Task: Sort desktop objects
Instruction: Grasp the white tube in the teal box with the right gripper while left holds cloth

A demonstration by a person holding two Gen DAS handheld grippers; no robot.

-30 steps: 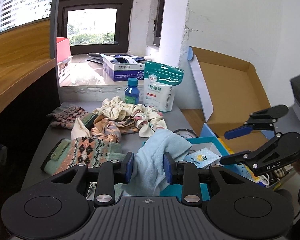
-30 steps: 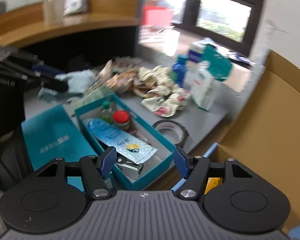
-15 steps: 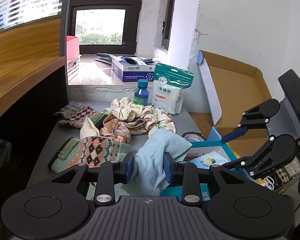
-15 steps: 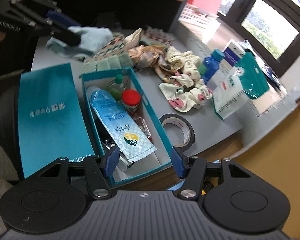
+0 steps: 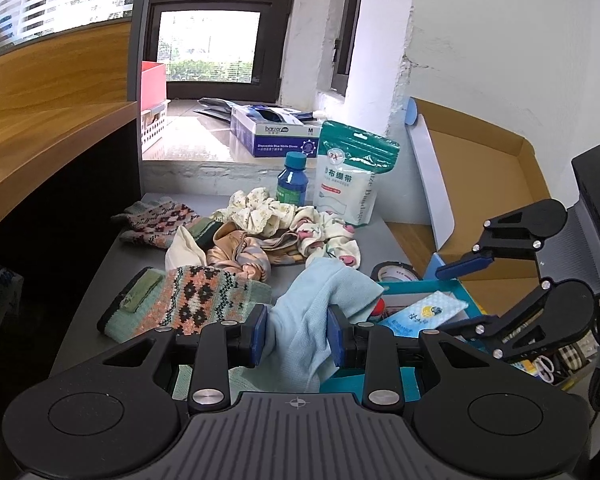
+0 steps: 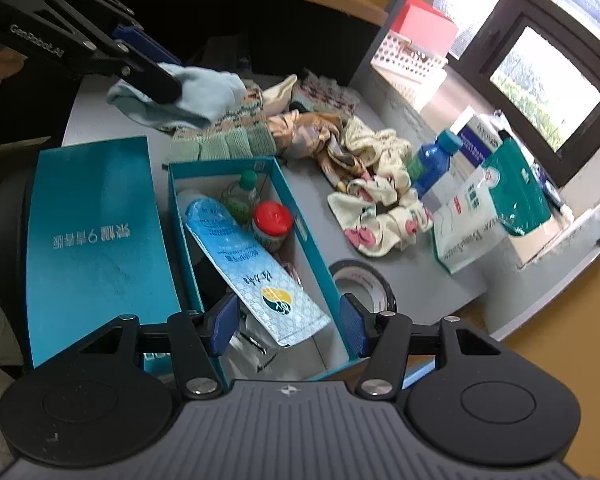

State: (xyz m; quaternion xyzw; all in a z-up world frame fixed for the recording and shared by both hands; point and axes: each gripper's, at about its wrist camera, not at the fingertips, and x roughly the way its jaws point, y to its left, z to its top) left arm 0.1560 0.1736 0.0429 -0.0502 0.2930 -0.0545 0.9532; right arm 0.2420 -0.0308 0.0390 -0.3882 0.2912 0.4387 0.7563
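Observation:
My left gripper (image 5: 296,334) is shut on a light blue sock (image 5: 320,308) and holds it above the grey desk; it also shows in the right wrist view (image 6: 196,92). My right gripper (image 6: 286,322) is open and empty over the near end of an open teal box (image 6: 314,248). The box holds a blue-white pouch (image 6: 256,268), a red-capped jar (image 6: 272,224) and a small green bottle (image 6: 242,196). A patterned knit sock (image 5: 192,300), scrunchies (image 5: 268,216) and a blue bottle (image 5: 293,180) lie on the desk.
The teal lid (image 6: 96,236) lies left of the box. A tape roll (image 6: 364,284) sits right of it. A gauze bag (image 5: 350,176) stands at the back. An open cardboard box (image 5: 480,184) stands at the right. A glove box (image 5: 276,136) sits on the window sill.
My right gripper has swung round and tilted down over the teal box. My left gripper still holds the blue sock in much the same place.

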